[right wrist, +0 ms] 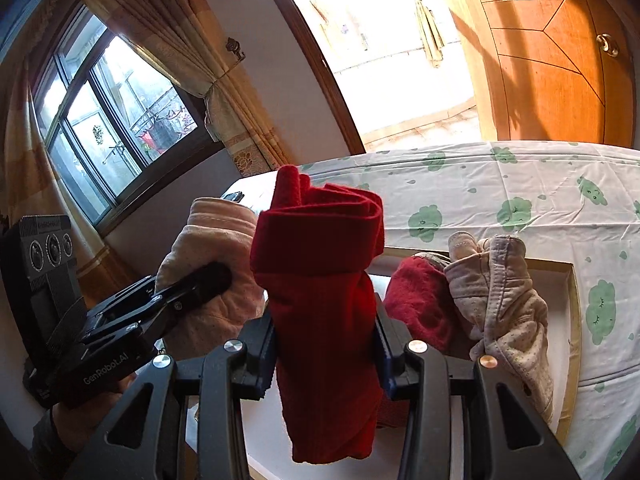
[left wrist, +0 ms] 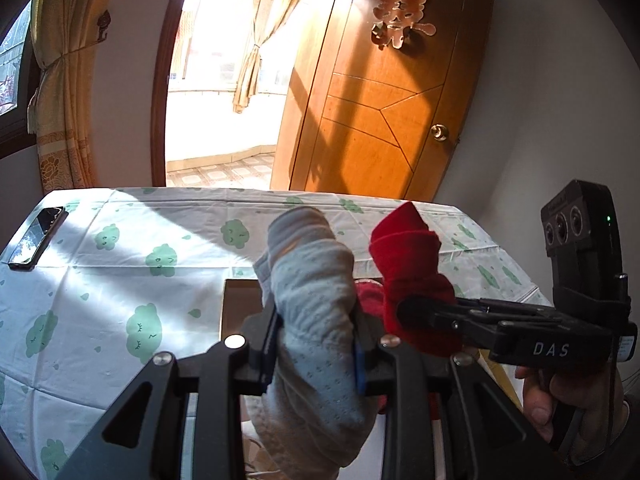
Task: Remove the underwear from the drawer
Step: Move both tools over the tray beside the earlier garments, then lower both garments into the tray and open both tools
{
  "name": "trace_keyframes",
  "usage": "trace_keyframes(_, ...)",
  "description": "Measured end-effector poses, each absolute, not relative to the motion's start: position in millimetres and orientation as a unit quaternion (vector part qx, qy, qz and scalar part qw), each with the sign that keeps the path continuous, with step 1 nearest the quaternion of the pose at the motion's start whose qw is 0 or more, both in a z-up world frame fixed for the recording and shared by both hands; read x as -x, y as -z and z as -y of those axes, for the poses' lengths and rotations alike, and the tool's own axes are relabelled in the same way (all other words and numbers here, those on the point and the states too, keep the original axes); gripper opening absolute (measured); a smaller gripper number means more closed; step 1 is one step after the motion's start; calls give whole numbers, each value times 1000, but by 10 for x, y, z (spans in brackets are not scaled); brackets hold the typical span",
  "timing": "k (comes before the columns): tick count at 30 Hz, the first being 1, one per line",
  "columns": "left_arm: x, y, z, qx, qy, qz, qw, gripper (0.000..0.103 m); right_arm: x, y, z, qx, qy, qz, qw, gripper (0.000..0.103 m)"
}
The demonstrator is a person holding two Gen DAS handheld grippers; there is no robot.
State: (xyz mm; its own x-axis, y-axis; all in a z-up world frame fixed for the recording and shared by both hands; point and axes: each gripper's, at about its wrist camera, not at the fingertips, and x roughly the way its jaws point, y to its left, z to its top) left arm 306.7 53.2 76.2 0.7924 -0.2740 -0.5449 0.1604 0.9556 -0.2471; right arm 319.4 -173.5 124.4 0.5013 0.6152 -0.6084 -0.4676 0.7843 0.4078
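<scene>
Underwear (right wrist: 320,280) above drawer rim (right wrist: 574,320)

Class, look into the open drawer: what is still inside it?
Inside the drawer: a red garment and a pale dotted one. Anything beneath them, or behind the held red roll, is hidden.

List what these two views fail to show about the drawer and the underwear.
- Drawer interior: left wrist view, blocked by the grey underwear in the left gripper.
- Drawer front: right wrist view, hidden behind the right gripper and its red underwear.
- Remaining pieces: count unclear, they overlap.
</scene>
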Motion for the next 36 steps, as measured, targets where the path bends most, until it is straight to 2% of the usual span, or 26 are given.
trace_keyframes(12, -3614, -416, -677, 147, 95, -356, 918, 28, -3663, -966, 1429, -106, -282, -440, 846, 43)
trace_keyframes(26, -3880, -191, -648, 131, 85, -391, 907, 28, -3951, -757, 1328, -113, -256, -450, 848, 45)
trace_keyframes(28, -3884, -177, -655, 132, 84, -392, 907, 33, -3940, -763, 1304, -99, -253, -445, 854, 45)
trace_keyframes(30, -3882, -158, -686, 133, 80, -395, 905, 41, -3926, -765, 1323, -98, -252, -442, 855, 47)
trace_keyframes(34, -3838, -145, -717, 142, 77, -395, 905, 49, -3882, -770, 1365, -89, -256, -439, 856, 61)
trace_keyframes(36, -3801, -140, -719, 146, 77, -395, 904, 51, -3840, -791, 1383, -88, -262, -438, 855, 64)
